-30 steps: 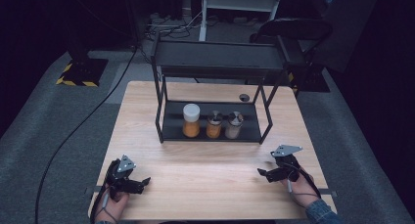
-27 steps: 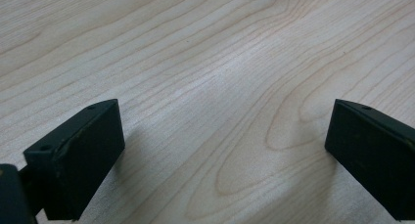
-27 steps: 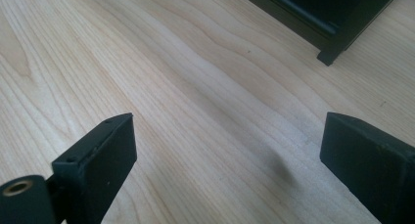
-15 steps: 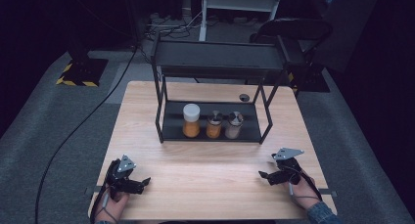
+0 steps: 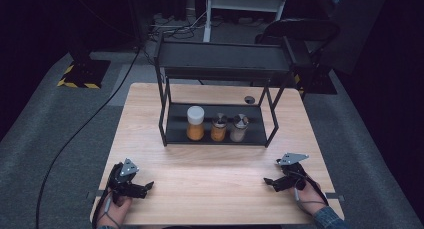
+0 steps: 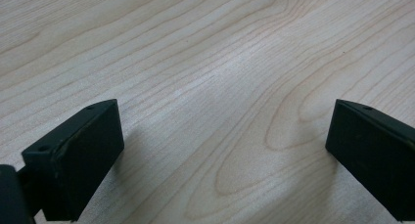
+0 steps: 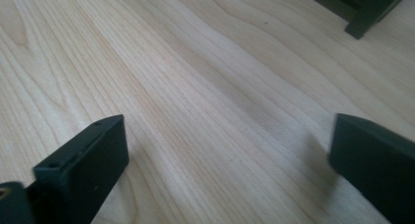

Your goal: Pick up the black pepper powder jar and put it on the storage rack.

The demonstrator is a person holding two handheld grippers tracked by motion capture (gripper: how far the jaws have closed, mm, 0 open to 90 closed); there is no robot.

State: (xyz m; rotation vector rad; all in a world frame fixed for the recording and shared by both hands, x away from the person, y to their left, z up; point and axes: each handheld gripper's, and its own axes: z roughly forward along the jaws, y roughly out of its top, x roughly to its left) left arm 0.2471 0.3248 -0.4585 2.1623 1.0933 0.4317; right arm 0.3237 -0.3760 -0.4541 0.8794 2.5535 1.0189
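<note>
Ahead of both my spread, empty fingers, three upright spice jars (image 5: 217, 124) sit in the black wire rack (image 5: 215, 131); right gripper (image 5: 272, 183) slightly nearer than left gripper (image 5: 145, 189).

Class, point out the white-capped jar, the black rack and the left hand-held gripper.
white-capped jar (image 5: 195, 115), high view, on its white cap.
black rack (image 5: 223, 60), high view, on its top shelf.
left hand-held gripper (image 5: 141, 188), high view, between its jaw tips.

Each hand carries a black gripper topped by a grey three-cornered plate: the left gripper (image 5: 142, 189) and the right gripper (image 5: 271, 183). Both have blocky matte-black jaws with small screw holes near the tips. A thin grey cable trails from each, and a blue plaid sleeve (image 5: 327, 219) covers the right wrist.
</note>
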